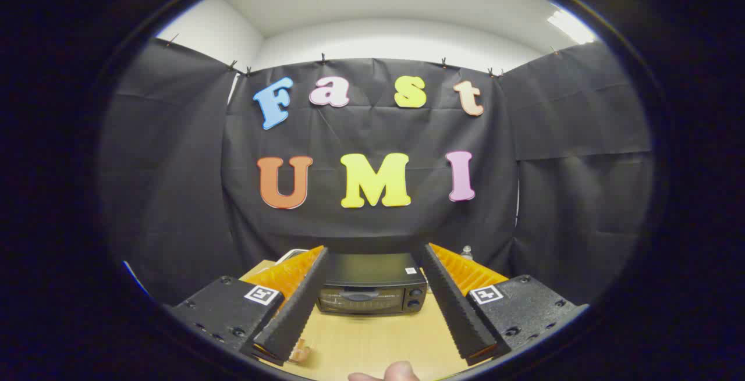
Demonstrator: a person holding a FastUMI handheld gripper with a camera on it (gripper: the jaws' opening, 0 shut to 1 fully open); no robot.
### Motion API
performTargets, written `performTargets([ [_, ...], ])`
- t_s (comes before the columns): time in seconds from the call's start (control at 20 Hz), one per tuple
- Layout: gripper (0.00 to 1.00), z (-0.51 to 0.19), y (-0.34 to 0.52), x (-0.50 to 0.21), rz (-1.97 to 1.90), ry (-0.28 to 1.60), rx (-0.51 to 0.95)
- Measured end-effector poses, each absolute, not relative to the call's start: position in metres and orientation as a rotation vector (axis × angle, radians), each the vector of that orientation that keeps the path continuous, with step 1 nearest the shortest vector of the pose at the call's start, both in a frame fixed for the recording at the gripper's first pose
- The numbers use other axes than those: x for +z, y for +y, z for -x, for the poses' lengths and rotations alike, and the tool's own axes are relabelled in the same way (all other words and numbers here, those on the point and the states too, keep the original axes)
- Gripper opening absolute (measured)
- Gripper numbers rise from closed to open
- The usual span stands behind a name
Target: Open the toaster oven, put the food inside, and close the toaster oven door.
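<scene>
**Gripper held wide before a closed toaster oven**

The gripper (372,256) is seen with its two fingers (294,311) spread wide apart, and nothing is held between them. The fingers are angled outward from the near side toward the far side, one running up toward 11 o'clock, the other toward 1 o'clock. Bare wooden table (372,340) is framed in the gap between them.

Just beside the base of the left finger, at about 7 o'clock from the gap's middle, a small pale brownish item (301,353) is seen lying on the table; it is largely hidden by the finger, and what it is cannot be told. At 6 o'clock, nearest of all, a fingertip (400,371) of a person is seen at the table's near edge.

Beyond the fingertips, at 12 o'clock and centred in the gap, the toaster oven (372,289) is set on the far part of the table. Its door is closed, with a handle across the upper part of the glass front, and two knobs (415,298) are placed one above the other at its right side. The oven is not touched by either finger.

Behind the right finger, at about 1 o'clock from the oven, the top of a small bottle (466,250) is seen. Behind the left finger, at 11 o'clock, a white edge of something is partly shown. The scene is backed by black cloth.
</scene>
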State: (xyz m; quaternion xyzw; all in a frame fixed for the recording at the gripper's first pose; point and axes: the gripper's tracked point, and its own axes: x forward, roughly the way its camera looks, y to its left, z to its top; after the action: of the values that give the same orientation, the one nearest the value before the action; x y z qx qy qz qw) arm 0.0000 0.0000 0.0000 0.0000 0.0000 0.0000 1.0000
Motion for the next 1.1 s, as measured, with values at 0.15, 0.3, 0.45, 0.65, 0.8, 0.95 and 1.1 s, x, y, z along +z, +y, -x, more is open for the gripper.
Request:
performTargets([
  [0.15, 1.00, -0.003, 0.000, 0.003, -0.003, -0.009, 0.005],
  [0.3, 1.00, -0.004, 0.000, -0.004, -0.011, 0.013, 0.018],
  [0.45, 1.00, -0.002, -0.009, -0.007, -0.031, 0.023, 0.007],
  [0.65, 1.00, -0.004, -0.012, -0.018, -0.059, 0.060, 0.007],
  [0.8, 1.00, -0.003, -0.014, -0.018, -0.055, 0.072, 0.008],
  [0.95, 1.00, -0.002, -0.014, -0.019, -0.044, 0.067, 0.008],
  [1.1, 1.00, -0.003, -0.013, -0.019, -0.047, 0.072, 0.012],
])
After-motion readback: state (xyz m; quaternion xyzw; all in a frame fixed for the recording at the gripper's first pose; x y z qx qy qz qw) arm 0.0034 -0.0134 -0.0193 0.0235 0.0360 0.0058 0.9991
